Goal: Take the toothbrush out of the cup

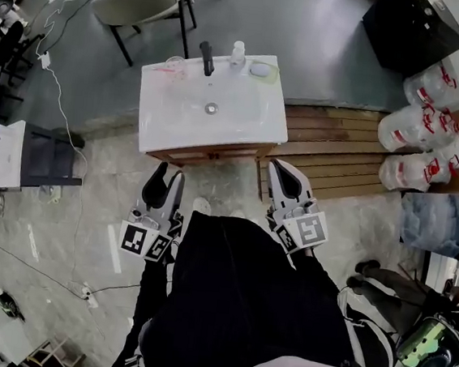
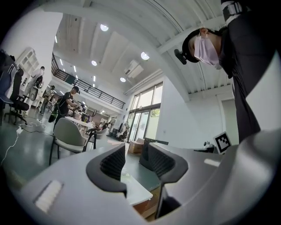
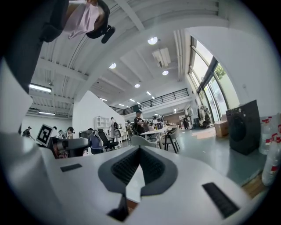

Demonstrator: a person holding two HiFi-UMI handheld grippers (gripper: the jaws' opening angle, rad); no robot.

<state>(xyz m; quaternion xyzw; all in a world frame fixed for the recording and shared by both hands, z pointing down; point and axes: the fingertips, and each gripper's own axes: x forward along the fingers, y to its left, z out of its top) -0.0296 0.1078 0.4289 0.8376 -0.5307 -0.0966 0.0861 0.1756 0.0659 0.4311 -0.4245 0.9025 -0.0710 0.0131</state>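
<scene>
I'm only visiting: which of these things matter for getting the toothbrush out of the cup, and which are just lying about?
For the job:
- cup, at the sink's back left corner; its contents are too small to tell
- left gripper, open, empty
- right gripper, closed, empty

Just lying about:
- faucet
- small bottle
- water jugs
- chair

Black clothing [image 1: 241, 302], grey-white left tongs [image 1: 169, 177], right tongs [image 1: 285, 171], ribbed black pads [image 2: 113, 163], marker cubes [image 1: 143, 241]

Sink [image 1: 171, 115] front open, faucet [image 1: 206, 57], cup [image 1: 174, 65] rearward
</scene>
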